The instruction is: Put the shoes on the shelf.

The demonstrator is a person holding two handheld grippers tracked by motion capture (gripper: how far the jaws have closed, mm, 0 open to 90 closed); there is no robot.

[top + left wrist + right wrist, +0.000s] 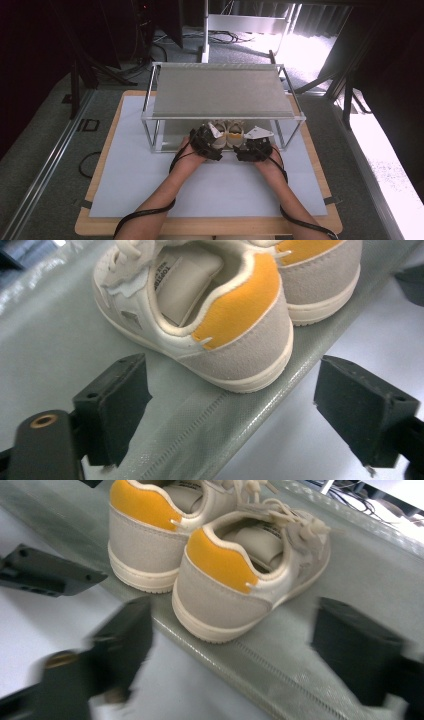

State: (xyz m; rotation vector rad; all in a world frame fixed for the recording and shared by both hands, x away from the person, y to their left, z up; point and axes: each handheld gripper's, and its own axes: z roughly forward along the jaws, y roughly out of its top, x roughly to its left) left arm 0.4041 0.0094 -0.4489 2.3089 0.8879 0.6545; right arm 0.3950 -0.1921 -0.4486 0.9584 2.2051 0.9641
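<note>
Black jaws of the left gripper (235, 415) are standing wide apart just behind the heel of the left shoe (200, 315), with nothing between them, so this gripper is released. From where I stand, the two small shoes are sitting side by side on the lower shelf (172, 131) of the metal rack (220, 90), heels with orange patches turned toward the person. The right gripper (240, 655) is also spread and holding nothing, its jaws framing the heel of the right shoe (250, 575) without touching it; the picture from it is blurred, so it seems to be moving. I am judging that the shoes are either just placed or about to be picked up; I cannot tell which. If the pair is being stored, the work is nearly finished. The white mat (150, 185) is lying bare under the forearms.
</note>
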